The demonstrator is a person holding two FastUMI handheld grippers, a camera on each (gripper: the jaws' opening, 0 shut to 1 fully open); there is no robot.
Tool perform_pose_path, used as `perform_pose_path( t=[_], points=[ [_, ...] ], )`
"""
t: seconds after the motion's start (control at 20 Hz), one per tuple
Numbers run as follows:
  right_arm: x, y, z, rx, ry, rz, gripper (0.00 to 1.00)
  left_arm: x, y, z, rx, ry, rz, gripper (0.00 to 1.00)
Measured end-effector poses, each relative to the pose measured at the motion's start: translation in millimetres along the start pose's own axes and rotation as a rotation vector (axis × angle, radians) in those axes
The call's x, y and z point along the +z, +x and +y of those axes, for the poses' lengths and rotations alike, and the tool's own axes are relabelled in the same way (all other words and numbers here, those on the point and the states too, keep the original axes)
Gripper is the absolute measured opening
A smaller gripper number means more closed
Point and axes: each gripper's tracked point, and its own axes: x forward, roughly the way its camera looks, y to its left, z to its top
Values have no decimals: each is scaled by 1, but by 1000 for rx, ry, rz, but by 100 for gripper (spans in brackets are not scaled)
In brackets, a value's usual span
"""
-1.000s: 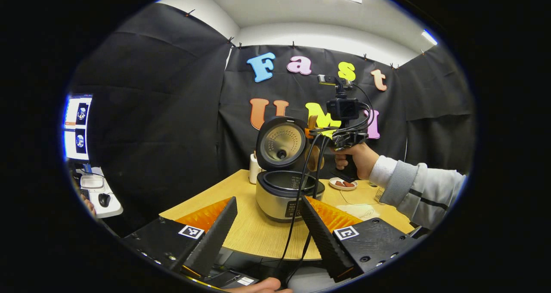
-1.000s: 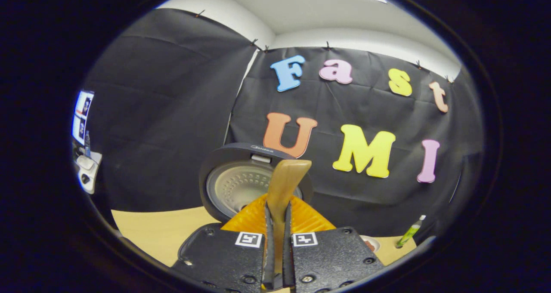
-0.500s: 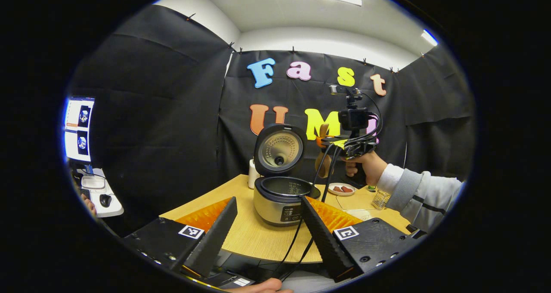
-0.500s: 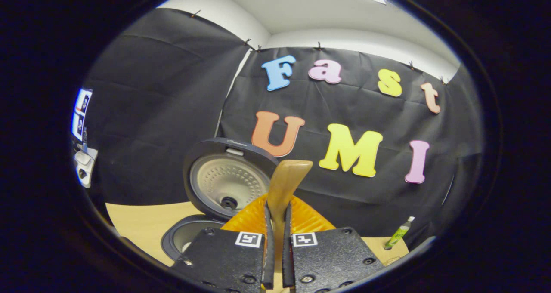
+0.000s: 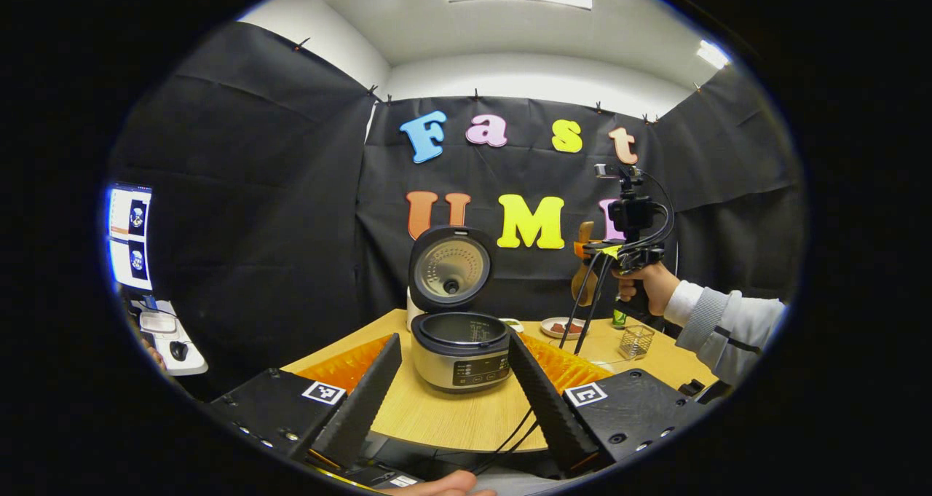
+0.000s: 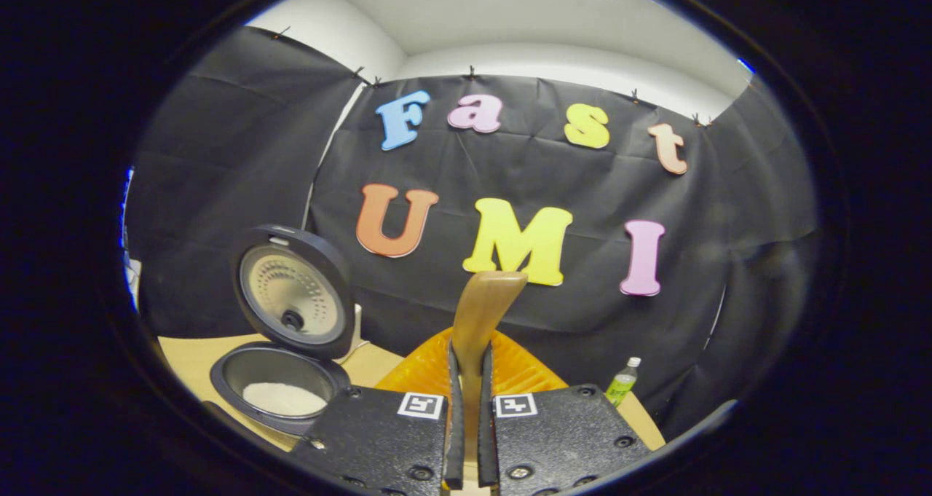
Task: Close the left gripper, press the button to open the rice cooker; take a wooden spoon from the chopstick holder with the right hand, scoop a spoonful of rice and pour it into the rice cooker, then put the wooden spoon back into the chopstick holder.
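Observation:
The rice cooker (image 5: 459,347) stands open on the wooden table (image 5: 444,416), its lid (image 5: 449,266) upright. White rice lies in its pot (image 6: 280,398). My left gripper (image 5: 453,340) is open and low at the table's near edge, the cooker showing between its fingers. A hand holds my right gripper (image 5: 595,248) up in the air to the right of the cooker, above the mesh chopstick holder (image 5: 636,341). My right gripper (image 6: 467,347) is shut on the wooden spoon (image 6: 483,303), whose end rises ahead of the fingers. The spoon (image 5: 579,286) hangs upright from it.
A small plate (image 5: 562,327) with reddish pieces and a green bottle (image 6: 622,387) sit at the back right of the table. A white cylinder (image 5: 409,312) stands behind the cooker. Cables (image 5: 582,314) hang from the right gripper. A monitor (image 5: 129,235) and desk are far left.
The right gripper has carried the spoon from over the cooker to the right, toward the chopstick holder. The left gripper stayed open and drew back slightly; the cooker looks smaller.

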Motion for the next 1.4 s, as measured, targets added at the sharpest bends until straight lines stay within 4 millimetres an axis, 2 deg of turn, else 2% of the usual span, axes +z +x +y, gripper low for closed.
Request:
perform_pose_path(
  t=[0.35, 0.55, 0.9, 1.1, 1.3, 1.4],
  points=[
    [-27, -10, -112, -128, 25, 27, 13, 0, 8, -25, -26, 15, 3, 94],
    [-58, -10, -152, -184, 54, 58, 13, -4, 14, -41, -44, 44, 11, 94],
    [-137, 4, -202, -266, 139, 131, 14, -18, 26, -53, -54, 62, 33, 94],
    [-177, 6, -215, -287, 192, 177, 13, -31, 37, -51, -44, 61, 58, 94],
    [-190, 12, -206, -262, 254, 188, 14, -43, 44, -54, -38, 71, 87, 94],
    [-193, 13, -205, -257, 262, 193, 15, -41, 43, -56, -38, 79, 86, 94]
  ],
)
